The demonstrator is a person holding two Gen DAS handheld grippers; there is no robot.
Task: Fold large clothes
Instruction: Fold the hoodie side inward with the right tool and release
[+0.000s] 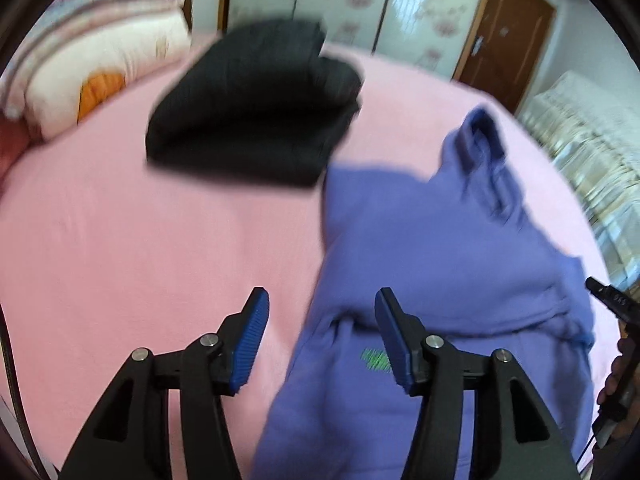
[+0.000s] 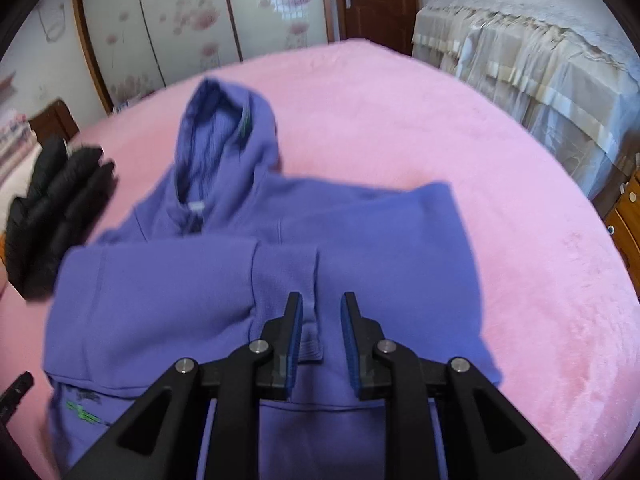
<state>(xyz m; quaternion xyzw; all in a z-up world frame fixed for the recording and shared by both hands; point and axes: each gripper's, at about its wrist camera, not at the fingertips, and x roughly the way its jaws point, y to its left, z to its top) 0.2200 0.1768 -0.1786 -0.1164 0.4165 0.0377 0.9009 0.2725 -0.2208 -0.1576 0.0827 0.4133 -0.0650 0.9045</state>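
A purple hoodie (image 1: 452, 248) lies on the pink bed (image 1: 140, 240), hood toward the far side, both sleeves folded across the chest. It also shows in the right wrist view (image 2: 360, 236), with a sleeve cuff (image 2: 310, 320) near my right fingers. My left gripper (image 1: 320, 312) is open and empty above the hoodie's left edge. My right gripper (image 2: 320, 312) is partly open and empty above the folded sleeves. A small green print (image 1: 376, 360) marks the hoodie's front.
A folded black garment (image 1: 256, 104) lies on the bed beyond the hoodie, also seen at the left of the right wrist view (image 2: 56, 208). Pillows (image 1: 100, 40) sit at the far left. A covered sofa (image 2: 540, 64) stands beyond the bed, with wardrobe doors (image 2: 192, 20) behind.
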